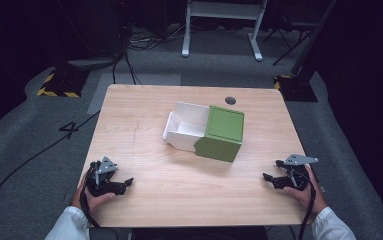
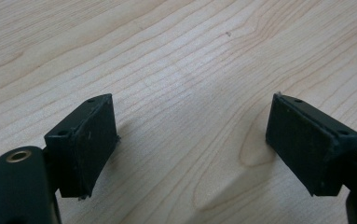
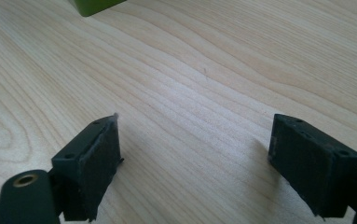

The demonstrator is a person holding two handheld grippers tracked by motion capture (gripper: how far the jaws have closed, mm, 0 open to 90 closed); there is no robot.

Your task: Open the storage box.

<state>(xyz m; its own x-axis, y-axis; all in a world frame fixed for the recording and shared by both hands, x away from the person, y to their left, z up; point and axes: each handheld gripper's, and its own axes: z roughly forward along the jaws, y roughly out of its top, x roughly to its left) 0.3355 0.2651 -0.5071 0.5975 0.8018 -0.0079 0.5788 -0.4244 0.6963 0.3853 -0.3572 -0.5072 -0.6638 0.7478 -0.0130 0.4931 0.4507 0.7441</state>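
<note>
A white box (image 1: 185,126) with a green sliding sleeve (image 1: 222,133) lies in the middle of the wooden table (image 1: 149,170); the sleeve covers its right part and the white tray's left part is open and looks empty. My left gripper (image 1: 124,183) rests near the front left edge, held by a hand, jaws open over bare wood (image 2: 192,135). My right gripper (image 1: 271,172) rests near the front right edge, jaws open over bare wood (image 3: 195,154). A corner of the green sleeve (image 3: 92,5) shows at the top of the right gripper view.
A round cable hole (image 1: 230,100) sits at the table's far edge. Beyond the table lie grey floor, cables (image 1: 144,42), a white desk frame (image 1: 224,25) and yellow-black taped stands (image 1: 59,82). The table's wood around the box is bare.
</note>
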